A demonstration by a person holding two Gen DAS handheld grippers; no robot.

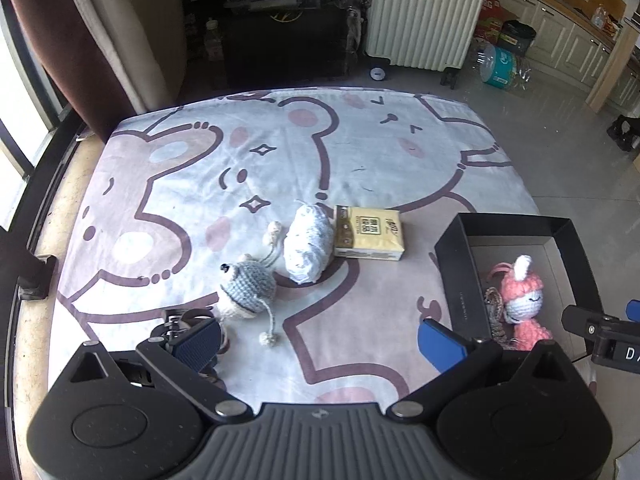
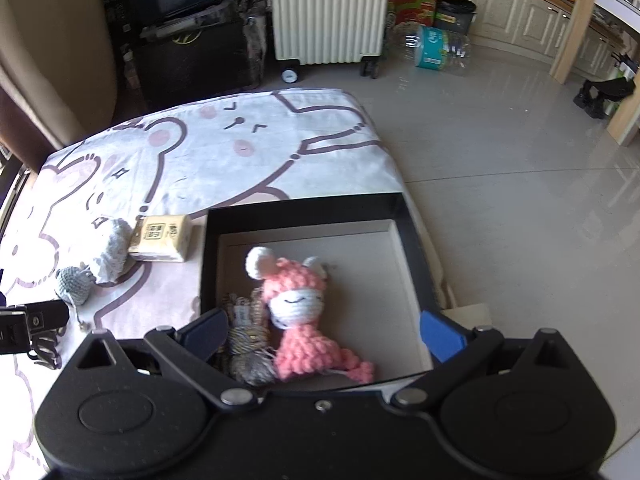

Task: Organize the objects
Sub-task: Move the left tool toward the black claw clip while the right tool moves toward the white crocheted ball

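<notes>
A black box (image 2: 304, 206) with a pale floor sits at the table's right edge; it also shows in the left wrist view (image 1: 456, 276). Inside lie a pink crochet doll (image 2: 298, 320) and a ball of grey-gold cord (image 2: 248, 340). On the cloth lie a grey crochet doll (image 1: 248, 286), a white wrapped bundle (image 1: 308, 240) and a yellow tissue pack (image 1: 370, 232). My left gripper (image 1: 320, 342) is open and empty, low over the cloth just in front of the grey doll. My right gripper (image 2: 322, 330) is open and empty over the box's near end, astride the pink doll.
A bear-print cloth (image 1: 280, 152) covers the table. A dark strap-like item (image 1: 188, 320) lies by my left finger. Beyond the table stand a white ribbed suitcase (image 1: 424, 12), dark cases (image 1: 280, 32) and bottles on the tiled floor (image 2: 520, 160).
</notes>
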